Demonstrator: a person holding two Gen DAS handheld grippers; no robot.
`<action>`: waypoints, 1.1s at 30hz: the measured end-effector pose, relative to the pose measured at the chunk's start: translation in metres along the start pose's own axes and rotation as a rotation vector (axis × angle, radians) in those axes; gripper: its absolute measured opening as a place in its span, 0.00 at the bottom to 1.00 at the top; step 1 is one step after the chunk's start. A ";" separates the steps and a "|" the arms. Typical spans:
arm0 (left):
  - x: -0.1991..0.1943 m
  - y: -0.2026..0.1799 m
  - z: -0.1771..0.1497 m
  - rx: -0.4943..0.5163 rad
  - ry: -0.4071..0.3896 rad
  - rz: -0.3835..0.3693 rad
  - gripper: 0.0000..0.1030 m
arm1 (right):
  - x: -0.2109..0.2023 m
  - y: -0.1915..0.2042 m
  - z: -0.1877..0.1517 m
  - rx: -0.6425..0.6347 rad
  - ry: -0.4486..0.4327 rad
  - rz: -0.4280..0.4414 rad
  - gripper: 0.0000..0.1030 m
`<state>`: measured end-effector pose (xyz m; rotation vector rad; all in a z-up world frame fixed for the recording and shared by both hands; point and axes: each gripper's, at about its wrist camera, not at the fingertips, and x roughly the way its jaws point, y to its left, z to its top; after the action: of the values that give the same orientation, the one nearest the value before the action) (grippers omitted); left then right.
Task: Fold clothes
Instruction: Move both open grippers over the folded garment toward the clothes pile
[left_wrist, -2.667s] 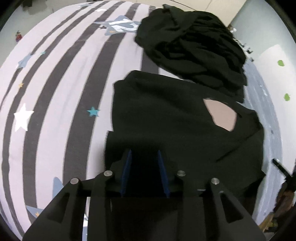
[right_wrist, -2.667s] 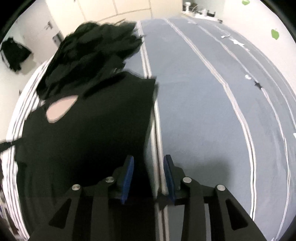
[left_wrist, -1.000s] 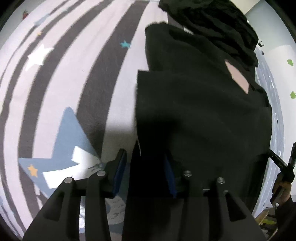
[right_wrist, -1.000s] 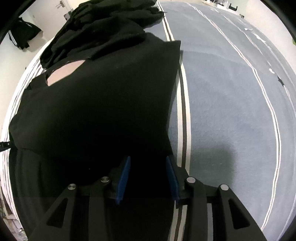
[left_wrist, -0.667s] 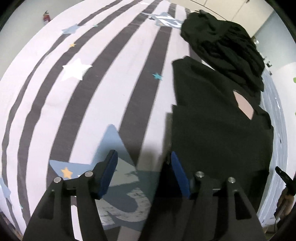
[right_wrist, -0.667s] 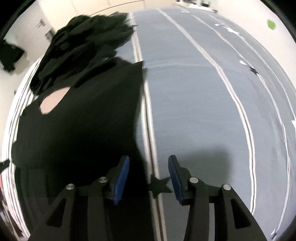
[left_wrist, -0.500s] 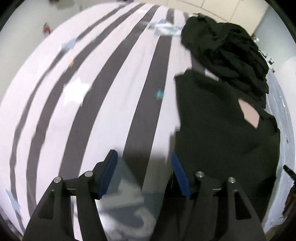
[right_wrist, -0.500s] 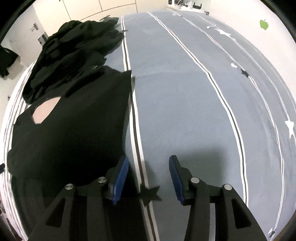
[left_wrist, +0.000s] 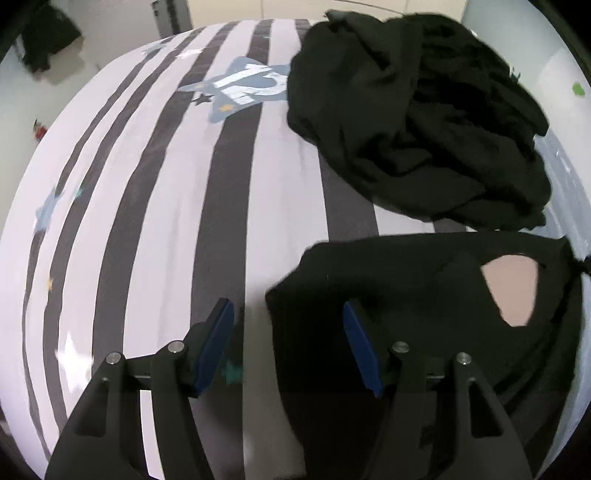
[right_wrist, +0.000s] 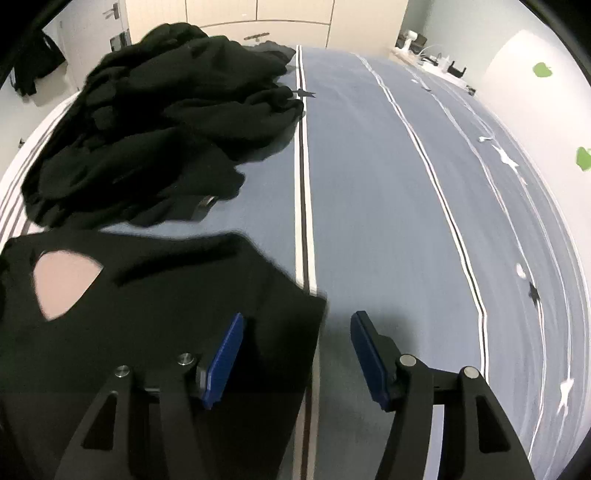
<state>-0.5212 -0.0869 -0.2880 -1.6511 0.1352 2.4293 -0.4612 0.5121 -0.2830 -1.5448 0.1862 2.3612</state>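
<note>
A black garment (left_wrist: 417, 295) lies flat on the bed, its neck opening showing pinkish sheet (left_wrist: 513, 291). My left gripper (left_wrist: 288, 343) is open over the garment's left shoulder edge, with the cloth's edge lying between the blue pads and nothing clamped. In the right wrist view the same garment (right_wrist: 147, 306) fills the lower left. My right gripper (right_wrist: 297, 354) is open above its right corner, the cloth edge between the pads, and nothing is held.
A crumpled heap of black clothes (left_wrist: 417, 122) sits behind the flat garment, also in the right wrist view as the black heap (right_wrist: 159, 122). The bed cover is grey-striped with stars (left_wrist: 147, 206) on the left and blue with thin lines (right_wrist: 388, 206) on the right. White cupboards (right_wrist: 258, 14) stand beyond.
Both grippers, shut on the garment's lower part a second ago, have opened and let it go. Both have moved forward to the shoulder end, so the heap looks closer.
</note>
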 end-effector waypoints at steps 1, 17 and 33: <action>0.005 -0.003 0.005 0.009 0.002 0.000 0.57 | 0.005 0.000 0.003 -0.009 0.001 0.006 0.55; 0.056 -0.005 0.060 -0.048 0.011 0.014 0.50 | 0.050 0.008 0.028 -0.017 0.050 0.060 0.55; 0.032 -0.023 0.036 0.208 0.033 -0.002 0.53 | 0.035 0.004 0.030 -0.065 0.031 0.103 0.55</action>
<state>-0.5605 -0.0537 -0.3033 -1.5980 0.3772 2.2986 -0.5010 0.5227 -0.3027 -1.6395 0.2030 2.4454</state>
